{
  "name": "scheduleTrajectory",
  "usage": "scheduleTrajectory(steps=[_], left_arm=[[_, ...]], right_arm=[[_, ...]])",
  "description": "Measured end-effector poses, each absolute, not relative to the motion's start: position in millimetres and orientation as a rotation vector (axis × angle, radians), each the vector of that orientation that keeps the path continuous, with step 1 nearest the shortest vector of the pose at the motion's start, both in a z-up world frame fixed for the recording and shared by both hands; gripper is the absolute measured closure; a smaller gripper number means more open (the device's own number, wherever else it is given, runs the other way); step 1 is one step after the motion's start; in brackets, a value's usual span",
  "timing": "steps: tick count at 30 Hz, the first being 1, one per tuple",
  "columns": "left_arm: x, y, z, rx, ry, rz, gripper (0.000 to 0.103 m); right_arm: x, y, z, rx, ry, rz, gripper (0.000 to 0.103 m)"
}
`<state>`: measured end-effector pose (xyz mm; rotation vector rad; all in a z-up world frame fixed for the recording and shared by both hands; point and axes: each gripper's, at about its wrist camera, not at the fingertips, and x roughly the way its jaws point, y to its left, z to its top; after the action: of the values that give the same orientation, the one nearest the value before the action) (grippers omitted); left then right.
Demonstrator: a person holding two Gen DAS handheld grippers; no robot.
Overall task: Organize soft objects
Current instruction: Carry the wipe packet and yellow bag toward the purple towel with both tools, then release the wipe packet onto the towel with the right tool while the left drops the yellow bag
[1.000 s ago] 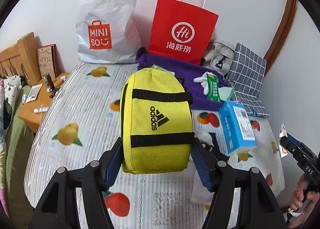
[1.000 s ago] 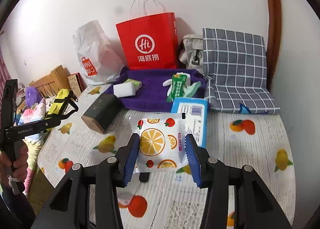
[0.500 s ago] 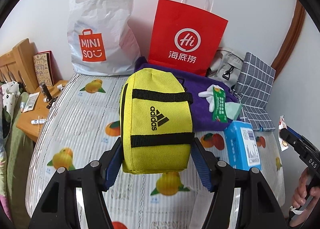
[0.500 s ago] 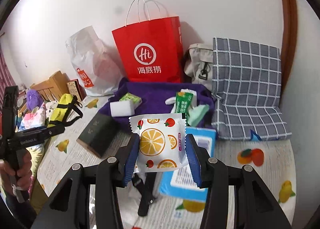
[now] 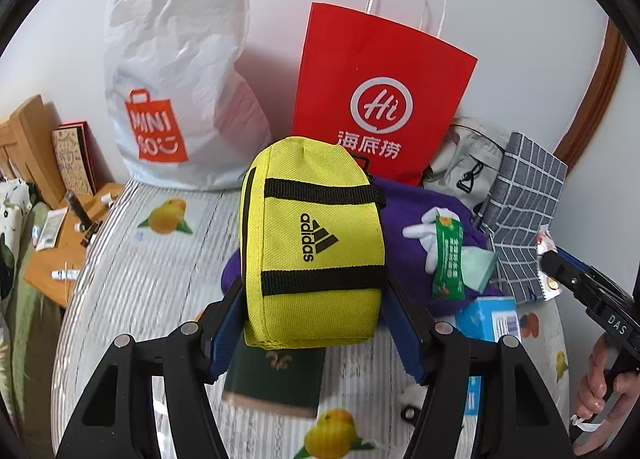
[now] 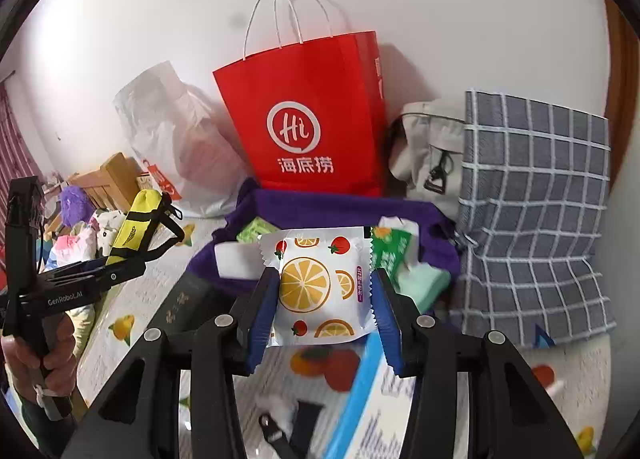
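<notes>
The yellow pouch (image 5: 312,247) reads "adidas"; the red paper bag (image 5: 380,99) "Hi 海底捞"; the white plastic bag (image 5: 176,71) "MINISO"; the left hand-held gripper (image 6: 92,283) "GenRobot.AI"; the right hand-held gripper (image 5: 588,291) "DAS".

Both wrist cams close over bed, angled down, sharing red bag (image 5: 380,99) (image 6: 308,115).

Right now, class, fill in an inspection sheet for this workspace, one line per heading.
Surface: fruit-print white bed sheet, partly covered.
Job's things: yellow fabric Adidas pouch; orange-slice printed plastic packet; purple cloth pile.
Clutter: blue tissue box, dark green box, green sachet.
Grippers: left gripper shut on pouch; right gripper shut on packet.
Cables: nothing seen.
Surroundings: red paper bag, white plastic Miniso bag, grey checked cushion, beige backpack.
</notes>
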<state>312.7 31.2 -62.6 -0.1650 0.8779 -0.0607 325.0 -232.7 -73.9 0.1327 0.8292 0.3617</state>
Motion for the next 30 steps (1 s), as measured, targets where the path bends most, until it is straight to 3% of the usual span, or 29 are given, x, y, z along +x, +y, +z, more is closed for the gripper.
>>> scheduleTrajectory(steps=[12,30], left_arm=[[362.0,15.0,-62.5,-0.15,0.893,-0.09,0.039],[446.9,0.5,-120.6,-0.202,0.975,-0.112,0.039]], right_arm=[[384.7,-221.1,-83.5,0.187,0.828,0.406,0.057],[435.2,-208.9,-169.7,0.158,1.026,0.392,0.057]])
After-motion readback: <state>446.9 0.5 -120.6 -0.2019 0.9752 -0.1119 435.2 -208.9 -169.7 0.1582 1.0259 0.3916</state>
